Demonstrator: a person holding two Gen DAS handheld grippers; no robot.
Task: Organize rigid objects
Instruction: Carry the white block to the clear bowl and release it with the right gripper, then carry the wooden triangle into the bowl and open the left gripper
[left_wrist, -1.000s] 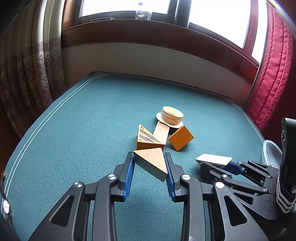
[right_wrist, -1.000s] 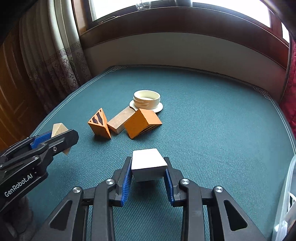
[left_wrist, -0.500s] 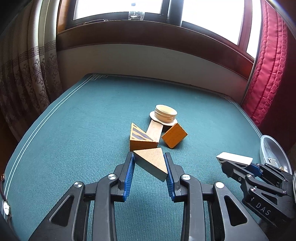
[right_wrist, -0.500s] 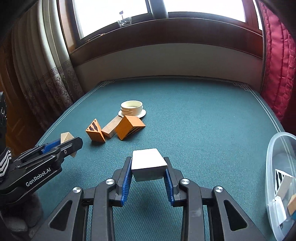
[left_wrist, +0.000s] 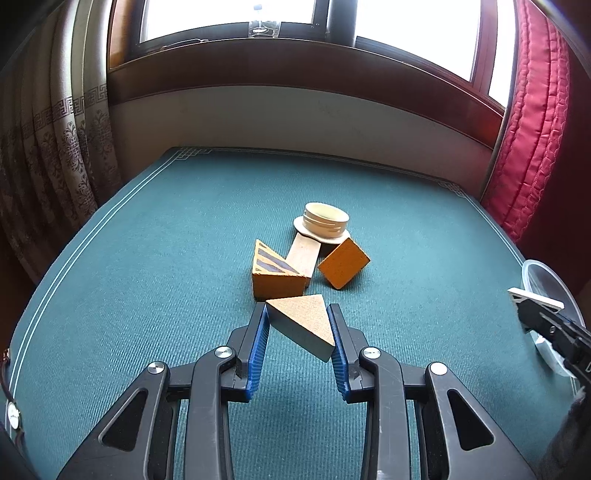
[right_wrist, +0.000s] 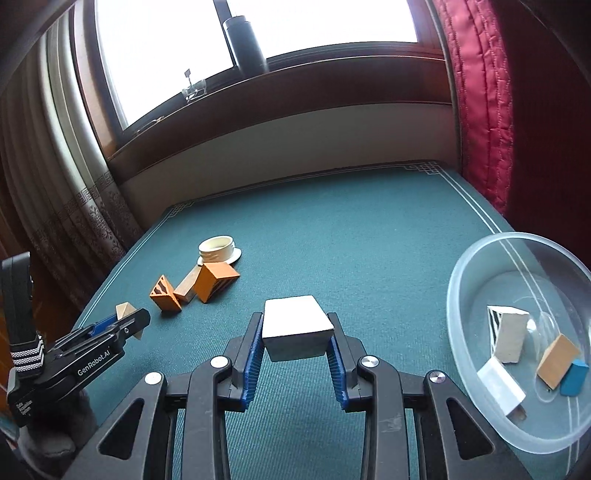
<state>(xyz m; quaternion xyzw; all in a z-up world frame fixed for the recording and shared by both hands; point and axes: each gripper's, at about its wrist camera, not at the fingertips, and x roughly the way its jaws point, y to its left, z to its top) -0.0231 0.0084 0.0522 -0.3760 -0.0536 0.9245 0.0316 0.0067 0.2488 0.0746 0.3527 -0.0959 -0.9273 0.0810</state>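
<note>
My left gripper (left_wrist: 298, 325) is shut on a pale wooden triangular block (left_wrist: 301, 325), held above the green table cloth. My right gripper (right_wrist: 296, 334) is shut on a white block (right_wrist: 295, 328), left of a clear plastic bowl (right_wrist: 476, 266) that holds several blocks. In the left wrist view the right gripper (left_wrist: 537, 314) with its white block shows at the right edge, over the bowl's rim (left_wrist: 532, 266). On the cloth lie an orange striped wedge (left_wrist: 273, 271), a plain wooden bar (left_wrist: 304, 254), an orange block (left_wrist: 343, 262) and a cream cup on a saucer (left_wrist: 327, 221).
The table's far edge meets a wall under a window sill with a dark bottle (right_wrist: 245, 40). Patterned curtains (left_wrist: 55, 155) hang at the left, a red quilted curtain (right_wrist: 476, 92) at the right. A person's striped cuff (right_wrist: 26, 352) shows behind the left gripper (right_wrist: 127, 319).
My right gripper has swung to the right with the white block, and the clear bowl has come fully into its view. The left gripper has stayed put with the triangular block.
</note>
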